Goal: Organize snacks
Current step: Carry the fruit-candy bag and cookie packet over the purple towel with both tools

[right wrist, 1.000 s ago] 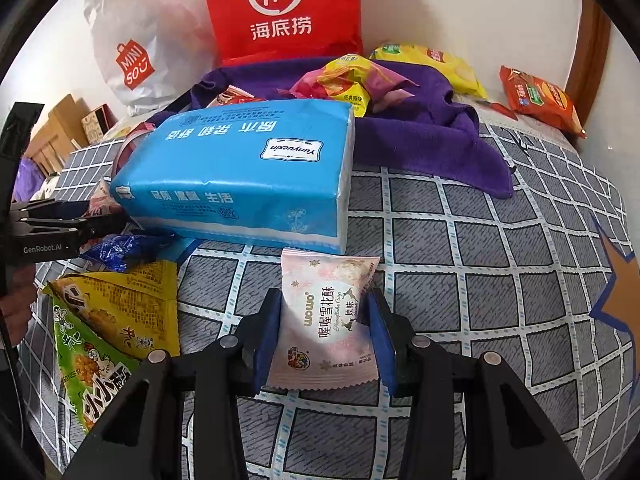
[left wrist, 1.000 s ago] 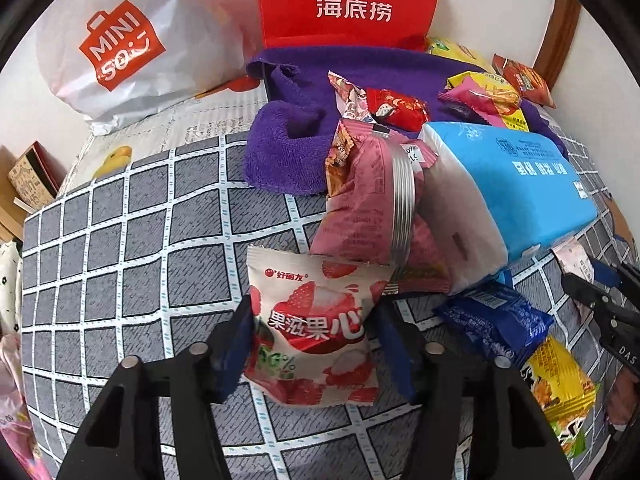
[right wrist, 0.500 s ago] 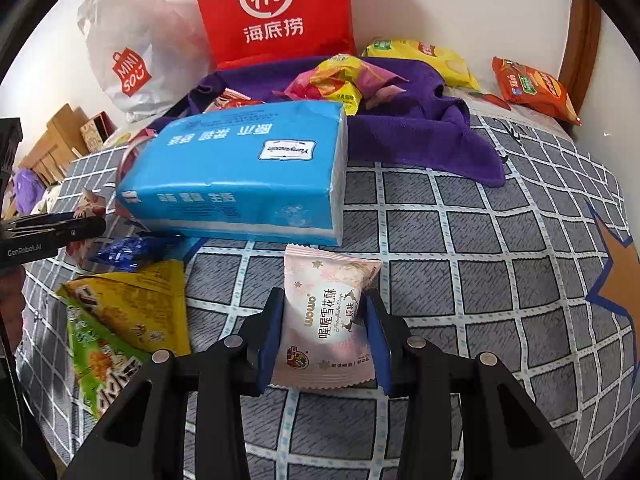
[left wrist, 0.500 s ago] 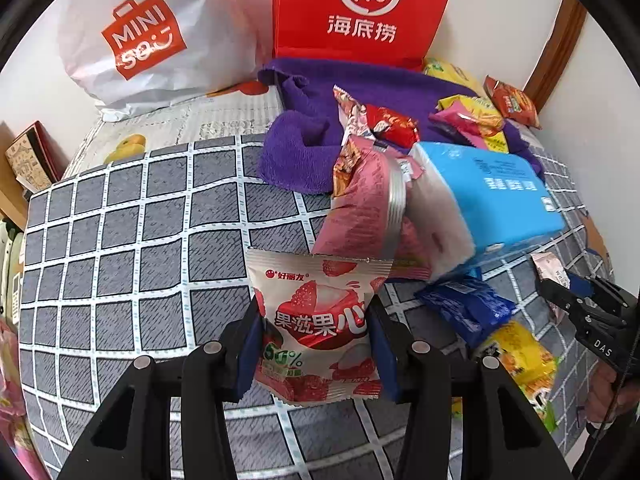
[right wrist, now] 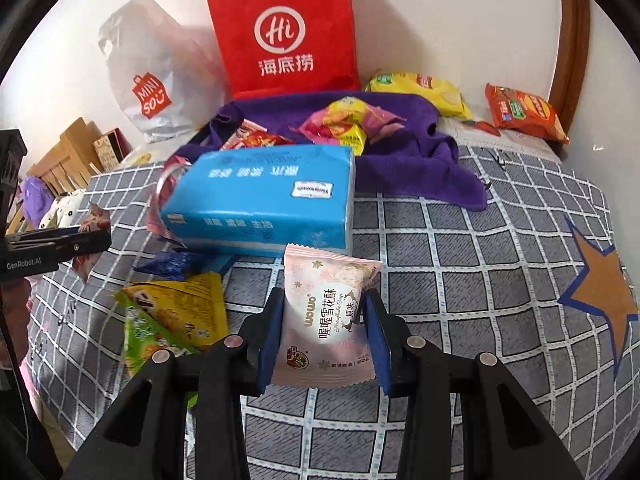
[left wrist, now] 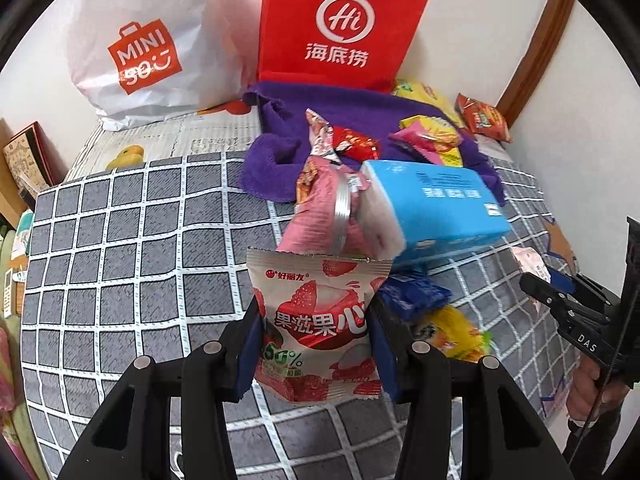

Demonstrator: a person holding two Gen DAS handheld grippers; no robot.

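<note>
Left wrist view: the left gripper (left wrist: 316,344) is clamped on a strawberry snack packet (left wrist: 318,324), held above the checked bedcover (left wrist: 120,248). Over on the right, the right gripper (right wrist: 326,340) pinches a pale pink snack packet (right wrist: 326,324) just in front of the blue tissue pack (right wrist: 264,200).

Strawberry snack pouch (left wrist: 320,320) upright (clamped); pale pink snowflake pastry packet (right wrist: 326,322) likewise.

A bed covered by a grey checked sheet (right wrist: 460,240) sits against a plain white wall (right wrist: 440,20). A brown wooden frame (right wrist: 572,40) runs up the right corner; wooden furniture (right wrist: 60,156) stands left.
</note>
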